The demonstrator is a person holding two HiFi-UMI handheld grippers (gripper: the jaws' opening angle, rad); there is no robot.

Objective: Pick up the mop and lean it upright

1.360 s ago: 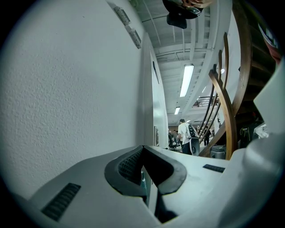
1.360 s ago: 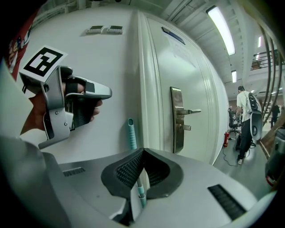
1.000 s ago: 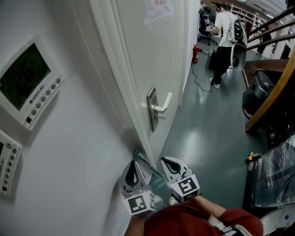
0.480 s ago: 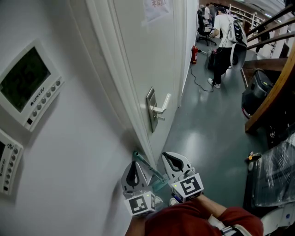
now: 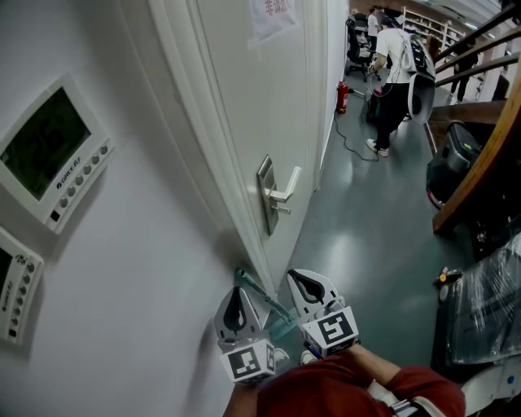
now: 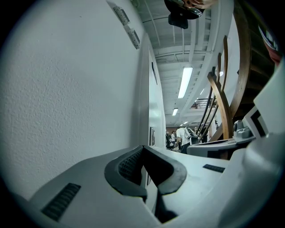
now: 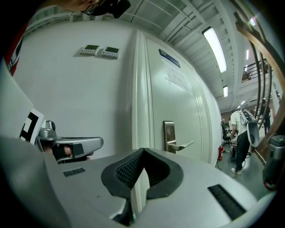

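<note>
Right gripper (image 7: pixel 141 156) clamps the teal mop handle (image 5: pixel 256 287), leaning by the door frame (image 5: pixel 220 187) at eleven o'clock; only letting go apparently remains.

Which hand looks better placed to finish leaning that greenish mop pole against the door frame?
Probably the right gripper: the mop pole runs close beside it, and a teal sliver shows low between its shut jaws. The left gripper sits by bare wall.

a wall control panel (image 5: pixel 49 155) carried the brand mark "gree"; red print on a paper notice (image 5: pixel 273 16) was too small to read.
</note>
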